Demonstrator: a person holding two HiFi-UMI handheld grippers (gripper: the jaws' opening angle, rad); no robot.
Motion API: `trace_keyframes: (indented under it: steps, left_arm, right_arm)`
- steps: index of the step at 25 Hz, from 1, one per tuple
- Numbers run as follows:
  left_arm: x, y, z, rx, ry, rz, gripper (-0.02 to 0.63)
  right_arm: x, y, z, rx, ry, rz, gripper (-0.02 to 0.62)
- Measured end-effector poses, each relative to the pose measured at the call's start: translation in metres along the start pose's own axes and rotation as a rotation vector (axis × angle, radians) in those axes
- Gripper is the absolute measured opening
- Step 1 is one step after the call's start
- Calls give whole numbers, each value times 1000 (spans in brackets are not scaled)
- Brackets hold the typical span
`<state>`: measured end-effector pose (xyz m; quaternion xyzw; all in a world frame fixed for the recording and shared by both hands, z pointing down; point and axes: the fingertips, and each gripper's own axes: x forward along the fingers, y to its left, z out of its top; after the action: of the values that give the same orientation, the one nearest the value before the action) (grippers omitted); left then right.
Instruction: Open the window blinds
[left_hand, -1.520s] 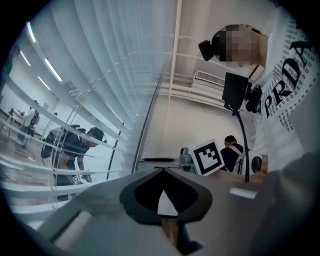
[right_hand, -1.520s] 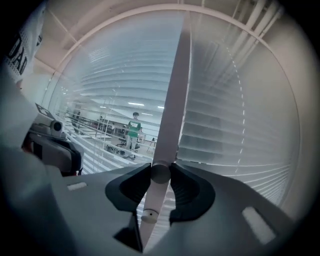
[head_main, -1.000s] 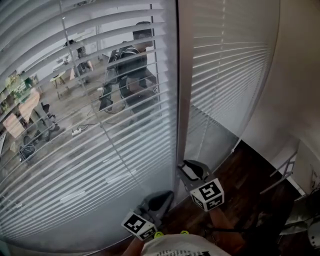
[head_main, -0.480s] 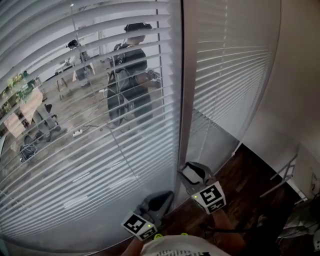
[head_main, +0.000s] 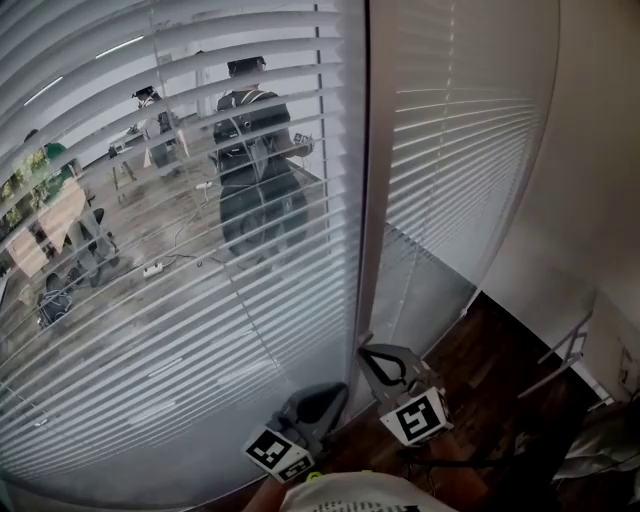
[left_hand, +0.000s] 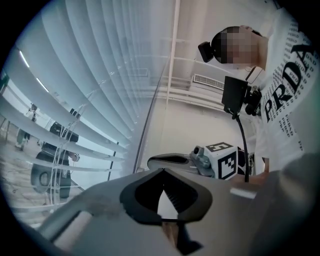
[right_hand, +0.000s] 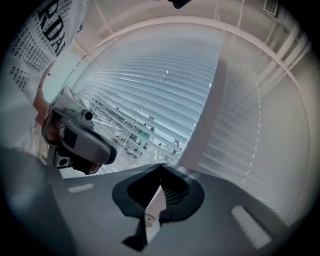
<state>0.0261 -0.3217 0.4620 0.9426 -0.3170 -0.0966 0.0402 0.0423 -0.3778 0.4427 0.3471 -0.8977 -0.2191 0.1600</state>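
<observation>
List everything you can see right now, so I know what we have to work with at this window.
left blind: one, white, left of the post, slats tilted enough to see through
right blind: one, white, right of the post, slats nearly shut
window post: one, pale grey, upright between the blinds
people: at least two, dark clothes, seen through the left blind among desks
floor: dark wood, lower right
wall: white, right edge
metal frame: one, grey, leaning by the wall; cannot tell what it is
left gripper: one, grey with black-and-white marker cube, low by the left blind, jaws shut, empty
right gripper: one, same colours, at the foot of the post, jaws shut
shirt: white with black print, bottom edge
</observation>
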Motion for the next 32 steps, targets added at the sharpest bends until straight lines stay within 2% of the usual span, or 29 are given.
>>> trace_keyframes:
  steps: [11,21,32]
  left_arm:
    - [2,-2,-5,0,-4,3,-9]
    - [2,-6,-11,-3,-7,3,-9]
    - [-6,6,-2,-7,-5,1,-9]
  right_arm:
    - [1,22,-6,31,3,58,8]
    - [-1,27,-8,21,0,57,8]
    - [12,27,3,15,3,55,8]
